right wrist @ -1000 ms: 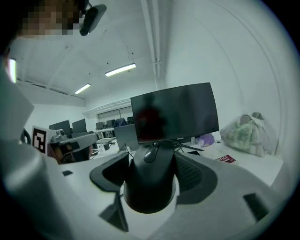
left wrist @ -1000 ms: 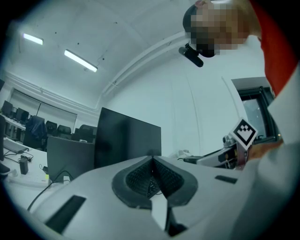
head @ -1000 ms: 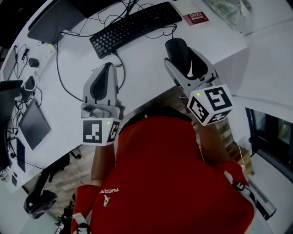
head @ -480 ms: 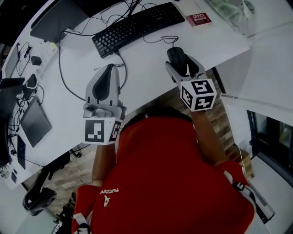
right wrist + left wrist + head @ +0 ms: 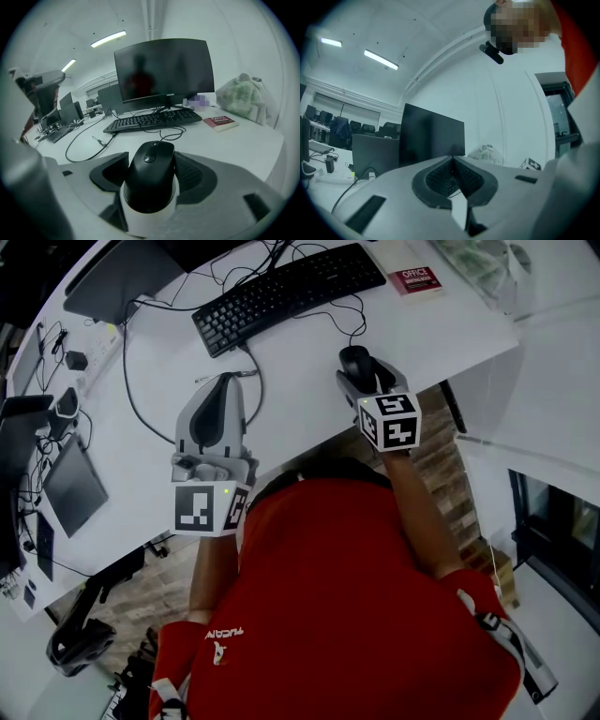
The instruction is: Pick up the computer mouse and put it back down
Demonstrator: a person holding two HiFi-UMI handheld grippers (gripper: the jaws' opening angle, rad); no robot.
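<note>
A black wired computer mouse (image 5: 357, 361) sits between the jaws of my right gripper (image 5: 364, 369), which is shut on it just above the white desk (image 5: 300, 381) near its front edge. In the right gripper view the mouse (image 5: 151, 176) fills the gap between the dark pads (image 5: 190, 171), its cable running toward the keyboard. I cannot tell whether it touches the desk. My left gripper (image 5: 223, 382) hovers over the desk to the left, jaws together with nothing in them; in its own view the left gripper (image 5: 453, 159) shows its tips meeting.
A black keyboard (image 5: 286, 294) lies at the back of the desk, with a red book (image 5: 414, 278) to its right. A dark monitor (image 5: 164, 70) stands behind. Cables (image 5: 131, 381) loop across the left side, and a tablet (image 5: 70, 488) lies far left.
My right gripper has come down toward the desk with the mouse still in it and now looks smaller in the head view. The left gripper stays put.
</note>
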